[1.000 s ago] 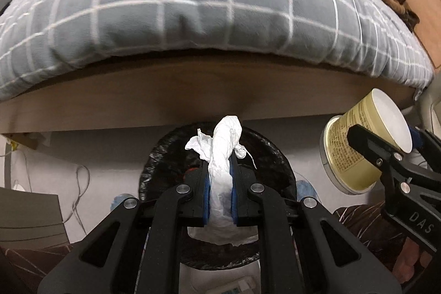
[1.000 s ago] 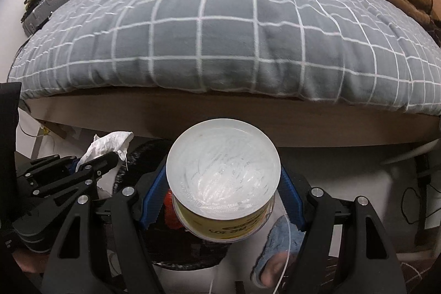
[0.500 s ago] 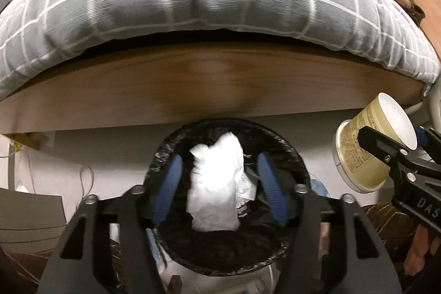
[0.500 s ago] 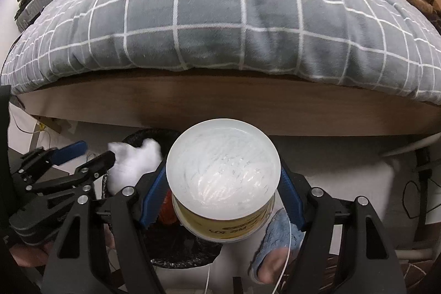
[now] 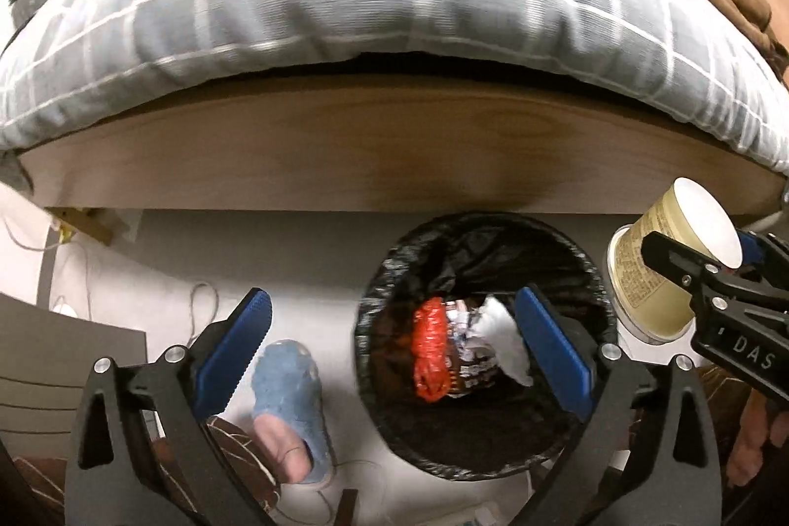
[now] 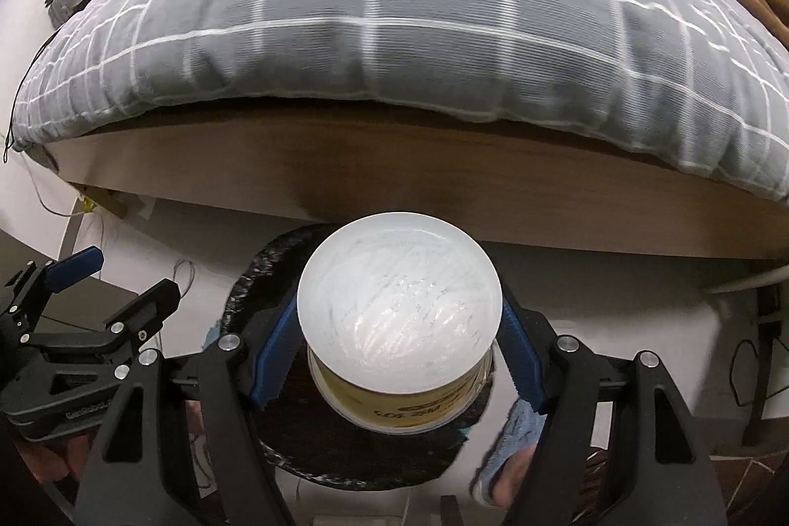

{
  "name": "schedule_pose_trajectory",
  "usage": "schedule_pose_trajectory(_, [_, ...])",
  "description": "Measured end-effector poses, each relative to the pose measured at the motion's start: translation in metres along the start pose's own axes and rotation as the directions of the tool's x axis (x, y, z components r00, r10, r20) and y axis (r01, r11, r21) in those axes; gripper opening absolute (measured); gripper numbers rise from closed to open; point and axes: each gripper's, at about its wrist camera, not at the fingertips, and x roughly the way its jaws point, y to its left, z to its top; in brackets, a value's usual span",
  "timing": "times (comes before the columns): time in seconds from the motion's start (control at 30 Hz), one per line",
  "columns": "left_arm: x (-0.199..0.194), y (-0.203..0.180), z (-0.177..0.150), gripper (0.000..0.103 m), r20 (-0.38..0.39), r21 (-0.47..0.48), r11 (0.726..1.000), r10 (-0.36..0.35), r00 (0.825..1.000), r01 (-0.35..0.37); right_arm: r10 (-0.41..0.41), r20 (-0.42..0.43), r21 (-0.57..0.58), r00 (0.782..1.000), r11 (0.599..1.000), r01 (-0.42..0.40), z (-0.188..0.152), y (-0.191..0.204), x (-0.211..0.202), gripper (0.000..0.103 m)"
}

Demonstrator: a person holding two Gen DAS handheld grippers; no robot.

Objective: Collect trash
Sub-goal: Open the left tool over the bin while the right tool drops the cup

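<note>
Left wrist view: we note the left gripper [image 5: 394, 343] has just been opening, spread with nothing between its jaws; the tissue [image 5: 503, 341] lies in the bin [image 5: 375, 329]; the right gripper [image 6: 399, 358] pinches the tub [image 6: 399, 304] above it; we judge the tub's drop remains.

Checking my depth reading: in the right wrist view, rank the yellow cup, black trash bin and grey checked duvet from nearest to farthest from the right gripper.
1. Yellow cup, clamped in the right gripper.
2. Black trash bin, directly underneath.
3. Grey checked duvet, on the bed beyond.
</note>
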Motion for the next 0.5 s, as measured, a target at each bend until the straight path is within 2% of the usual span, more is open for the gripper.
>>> schedule_pose_trajectory(0.17, [-0.005, 0.022, -0.002, 0.097, -0.006, -0.025, 1.0, 0.017, 1.0, -0.017, 0.01, -0.005, -0.03, 1.0, 1.0, -0.01, 0.001, 0.022, 0.003, 0.069])
schedule_pose_trajectory(0.43, [-0.008, 0.035, -0.003, 0.097, 0.004, -0.053, 0.998, 0.022, 1.0, -0.022, 0.002, -0.008, -0.055, 1.0, 0.998, -0.003, 0.0, 0.029, 0.007, 0.07])
schedule_pose_trajectory(0.5, [-0.008, 0.034, -0.003, 0.097, 0.006, -0.055, 0.998, 0.018, 1.0, -0.018, -0.003, -0.004, -0.06, 1.0, 0.998, 0.003, 0.0, 0.029, 0.005, 0.08])
